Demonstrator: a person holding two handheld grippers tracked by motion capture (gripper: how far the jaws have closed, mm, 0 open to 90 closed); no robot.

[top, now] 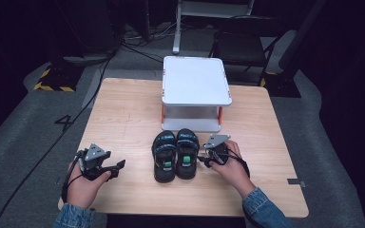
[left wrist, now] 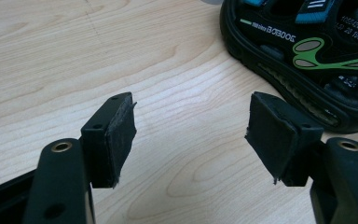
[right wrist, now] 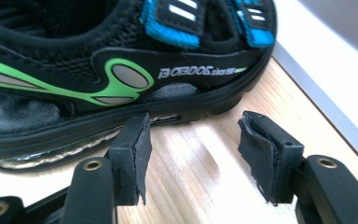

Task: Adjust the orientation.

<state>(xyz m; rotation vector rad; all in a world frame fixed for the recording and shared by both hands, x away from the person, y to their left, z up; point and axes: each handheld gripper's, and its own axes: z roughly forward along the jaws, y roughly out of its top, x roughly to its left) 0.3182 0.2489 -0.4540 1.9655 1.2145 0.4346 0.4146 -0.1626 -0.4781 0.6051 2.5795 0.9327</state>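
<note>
Two sandals lie side by side mid-table, toes toward the white stand. The right gripper, jaws apart, is just beside the right one, maybe touching. The left gripper, also apart, sits farther off.

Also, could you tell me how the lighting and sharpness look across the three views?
High view: table evenly lit, surroundings dark, image soft. Left gripper view: sharp wood grain, a pale sheen at the top, sandal print readable. Right gripper view: sandal sharp, glare on the wood beside the white shelf.
</note>
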